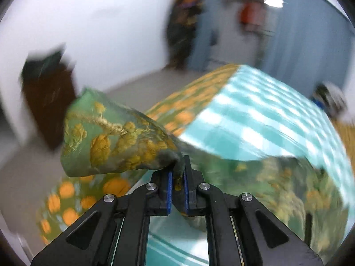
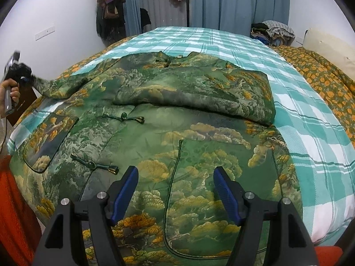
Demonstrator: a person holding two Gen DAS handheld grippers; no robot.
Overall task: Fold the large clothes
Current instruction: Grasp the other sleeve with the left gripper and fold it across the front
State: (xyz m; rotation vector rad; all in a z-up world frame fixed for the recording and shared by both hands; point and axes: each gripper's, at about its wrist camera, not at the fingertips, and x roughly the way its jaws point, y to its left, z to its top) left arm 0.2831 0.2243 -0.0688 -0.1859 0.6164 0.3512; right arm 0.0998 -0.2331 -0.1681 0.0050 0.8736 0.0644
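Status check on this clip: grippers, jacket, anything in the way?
Left gripper shut on sleeve, lifted off bed. Right gripper open over jacket hem. Other sleeve folded across chest. Nothing in the way.

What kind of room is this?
Most likely a bedroom. A big bed with a teal checked sheet fills it, a green jacket lies spread on top, blue curtains hang behind, and a pillow sits nearby.
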